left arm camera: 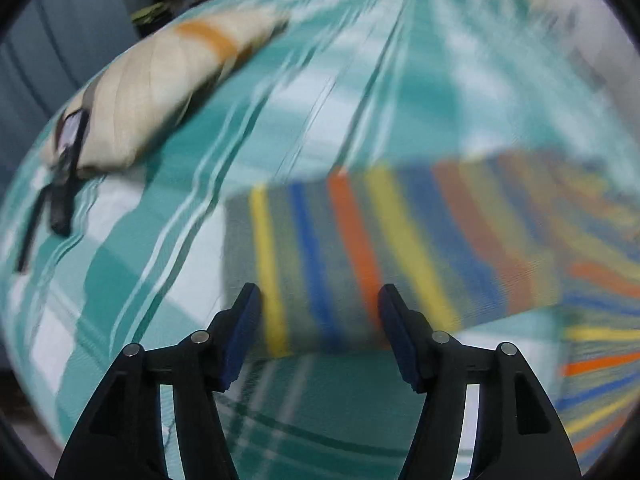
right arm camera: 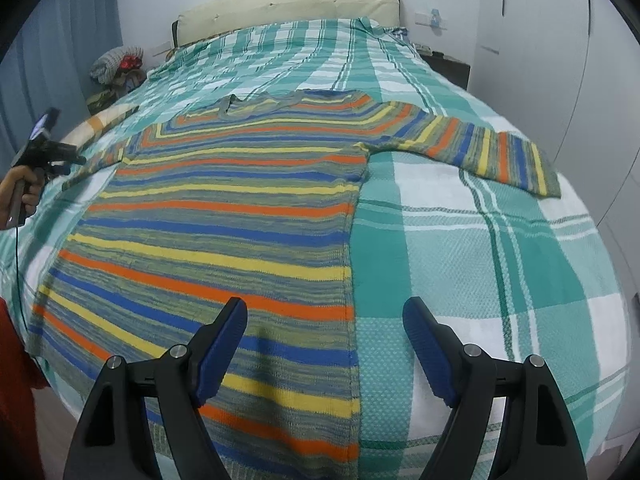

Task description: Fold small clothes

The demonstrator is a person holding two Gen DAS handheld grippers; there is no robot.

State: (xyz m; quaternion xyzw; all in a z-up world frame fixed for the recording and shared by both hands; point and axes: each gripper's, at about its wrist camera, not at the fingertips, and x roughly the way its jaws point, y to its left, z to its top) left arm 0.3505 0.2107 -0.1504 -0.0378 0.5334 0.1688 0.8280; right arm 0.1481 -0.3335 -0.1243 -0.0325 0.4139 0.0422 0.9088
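Note:
A striped knit sweater in orange, yellow, blue and grey-green lies flat, spread on the bed. Its right sleeve stretches out to the right. My right gripper is open and empty, hovering over the sweater's lower right hem. My left gripper is open and empty, just above the cuff end of the left sleeve; that view is motion-blurred. The left gripper also shows in the right wrist view, held in a hand at the far left near the left sleeve.
The bed carries a teal and white plaid cover. A cream pillow with an orange band lies left of the sleeve. A black strap lies by it. A headboard and a clothes pile stand behind.

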